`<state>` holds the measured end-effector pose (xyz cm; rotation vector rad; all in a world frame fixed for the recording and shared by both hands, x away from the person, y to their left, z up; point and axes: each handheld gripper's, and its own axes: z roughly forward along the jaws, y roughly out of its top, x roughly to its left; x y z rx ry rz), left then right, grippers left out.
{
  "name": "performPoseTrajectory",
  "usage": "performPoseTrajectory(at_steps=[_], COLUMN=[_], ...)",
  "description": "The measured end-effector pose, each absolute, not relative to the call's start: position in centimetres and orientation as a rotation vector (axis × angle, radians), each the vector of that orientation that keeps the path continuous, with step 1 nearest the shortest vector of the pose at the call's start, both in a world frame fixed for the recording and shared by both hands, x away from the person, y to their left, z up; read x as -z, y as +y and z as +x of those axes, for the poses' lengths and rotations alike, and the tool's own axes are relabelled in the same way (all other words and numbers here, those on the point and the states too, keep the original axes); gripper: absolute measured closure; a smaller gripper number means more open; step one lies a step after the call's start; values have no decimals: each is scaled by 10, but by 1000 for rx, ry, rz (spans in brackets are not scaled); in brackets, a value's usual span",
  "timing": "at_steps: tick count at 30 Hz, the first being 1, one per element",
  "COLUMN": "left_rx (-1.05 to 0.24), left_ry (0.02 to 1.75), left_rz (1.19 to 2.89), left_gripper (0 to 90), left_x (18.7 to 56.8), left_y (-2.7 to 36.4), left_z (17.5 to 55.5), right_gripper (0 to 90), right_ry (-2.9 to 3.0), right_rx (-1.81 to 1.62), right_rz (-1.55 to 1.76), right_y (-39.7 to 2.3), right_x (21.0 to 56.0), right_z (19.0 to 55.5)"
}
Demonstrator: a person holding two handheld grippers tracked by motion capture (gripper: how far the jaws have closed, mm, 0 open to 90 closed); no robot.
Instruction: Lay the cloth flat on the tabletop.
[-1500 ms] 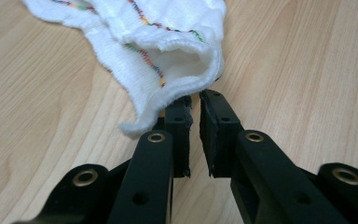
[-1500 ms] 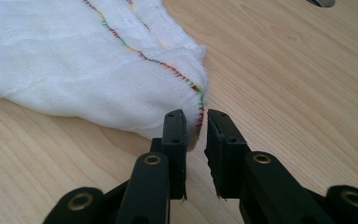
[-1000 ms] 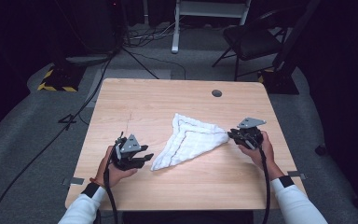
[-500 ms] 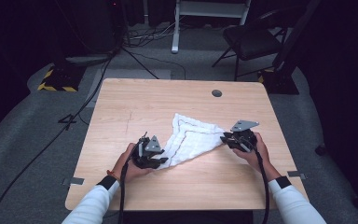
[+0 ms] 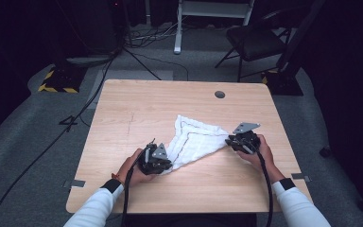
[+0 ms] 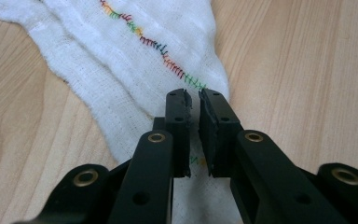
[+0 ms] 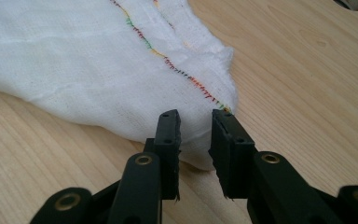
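Table (image 5: 123,109) is mostly bare, so you've room behind and to both sides. Cloth (image 5: 194,139) lies folded mid-table. Your left gripper (image 5: 163,163) has just been closing and nips its near-left corner; your right gripper (image 5: 228,142) pinches the right corner. Risk: thin bite, a fast lift slips one corner free.

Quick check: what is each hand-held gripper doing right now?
Left hand-held gripper: jaws have just been closing, now nearly shut on the white cloth corner.
Right hand-held gripper: narrow gap, over the cloth's other corner; grip cannot be told.
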<state>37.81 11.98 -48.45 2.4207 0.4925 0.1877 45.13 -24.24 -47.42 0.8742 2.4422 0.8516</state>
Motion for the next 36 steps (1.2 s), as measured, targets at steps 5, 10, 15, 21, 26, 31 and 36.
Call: performPoseTrajectory(at_steps=[5, 10, 15, 21, 26, 31, 36], left_rx=[-192, -190, -187, -194, -175, -191, -218], left_ry=[518, 523, 525, 527, 528, 531, 565], left_rz=[2412, 2421, 2421, 2424, 2427, 2435, 2440], left_gripper=[752, 783, 828, 849, 877, 890, 893], left_x=[484, 485, 485, 485, 485, 485, 484], left_y=[119, 119, 120, 120, 120, 119, 122], left_z=[382, 382, 384, 385, 391, 399, 409], right_gripper=[717, 682, 674, 693, 761, 834, 871], right_ry=[2430, 2429, 2452, 2477, 2489, 2504, 2528], right_rx=[-875, -894, -883, -863, -854, -828, -822], right_rz=[872, 878, 897, 896, 875, 840, 833], right_y=[-242, -242, -242, -242, -242, -243, -244], right_x=[471, 470, 475, 480, 482, 480, 478], right_z=[450, 451, 454, 457, 457, 455, 451])
